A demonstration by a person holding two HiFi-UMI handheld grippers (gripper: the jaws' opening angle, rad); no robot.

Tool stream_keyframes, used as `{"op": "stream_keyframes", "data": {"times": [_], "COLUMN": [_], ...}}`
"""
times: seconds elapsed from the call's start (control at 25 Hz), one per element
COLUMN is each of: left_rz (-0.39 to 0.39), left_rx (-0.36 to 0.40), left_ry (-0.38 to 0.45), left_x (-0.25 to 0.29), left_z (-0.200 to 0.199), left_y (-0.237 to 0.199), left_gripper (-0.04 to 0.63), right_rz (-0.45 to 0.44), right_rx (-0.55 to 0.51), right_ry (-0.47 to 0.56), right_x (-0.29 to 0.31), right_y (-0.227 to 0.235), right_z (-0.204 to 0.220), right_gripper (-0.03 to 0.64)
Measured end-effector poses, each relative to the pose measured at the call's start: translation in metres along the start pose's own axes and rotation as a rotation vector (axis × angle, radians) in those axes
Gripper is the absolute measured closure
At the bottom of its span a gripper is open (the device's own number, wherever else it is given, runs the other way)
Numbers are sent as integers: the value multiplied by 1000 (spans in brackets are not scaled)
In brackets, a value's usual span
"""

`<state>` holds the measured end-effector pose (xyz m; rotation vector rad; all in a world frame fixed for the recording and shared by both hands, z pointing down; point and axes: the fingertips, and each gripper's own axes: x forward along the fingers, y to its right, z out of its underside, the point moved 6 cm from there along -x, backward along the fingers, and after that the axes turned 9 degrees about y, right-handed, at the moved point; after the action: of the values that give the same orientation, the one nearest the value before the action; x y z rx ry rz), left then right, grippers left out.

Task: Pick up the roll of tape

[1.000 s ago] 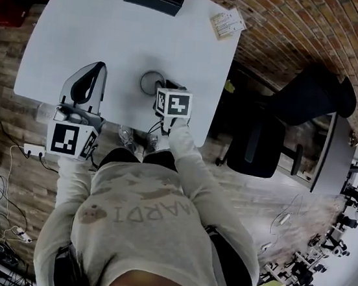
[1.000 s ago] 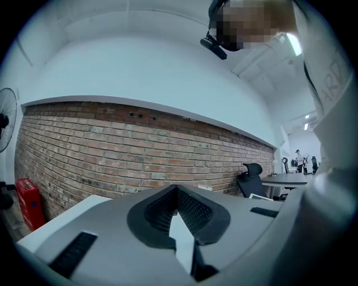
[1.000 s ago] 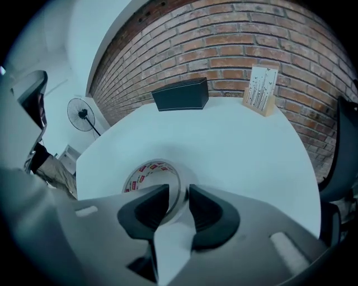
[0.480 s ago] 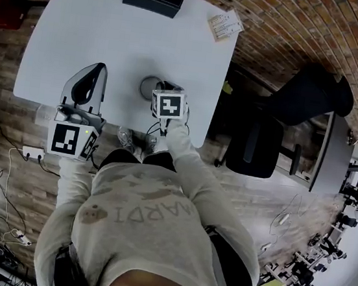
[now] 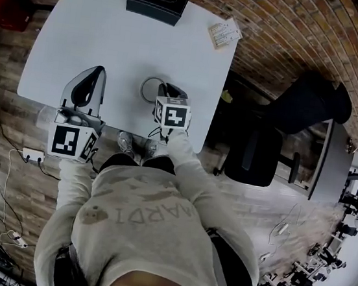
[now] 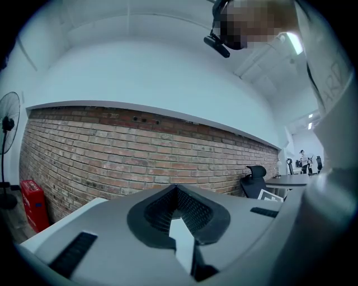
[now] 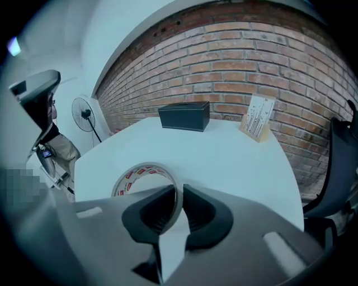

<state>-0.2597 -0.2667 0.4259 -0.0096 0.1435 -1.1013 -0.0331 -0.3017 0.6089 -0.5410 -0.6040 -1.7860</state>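
At the near left corner of the table (image 5: 134,35), the left gripper (image 6: 176,189) has its fingers closed together with nothing between them. Toward the middle of the table's near edge is the roll of tape (image 7: 126,177). The right gripper (image 7: 179,192) pinches its wall between narrowed fingers, one inside the ring and one outside.

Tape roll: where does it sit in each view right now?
Head view: tape roll by the near edge of the table, at the right gripper.
Left gripper view: not in it.
Right gripper view: tape roll low centre, wall pinched between the jaws.
Shared landmark: black box, far table edge.
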Motion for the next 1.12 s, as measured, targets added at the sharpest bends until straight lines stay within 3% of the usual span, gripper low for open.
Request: {"op": "stream_keyframes", "data": {"times": [0.36,1.12], "left_rz": [-24,-84], "left_rx": [18,40], "left_ry": [25,66], "left_x": [1,-11], "left_z": [-14,-35], "left_y": [12,50], "left_gripper": [589,589], "right_rz": [-53,-88], "right_rx": [-16,-88], "right_ry": [154,374], "right_x": [-28,-96], "right_y": [4,23], "right_z": [-33,-77], "right_gripper": [561,561]}}
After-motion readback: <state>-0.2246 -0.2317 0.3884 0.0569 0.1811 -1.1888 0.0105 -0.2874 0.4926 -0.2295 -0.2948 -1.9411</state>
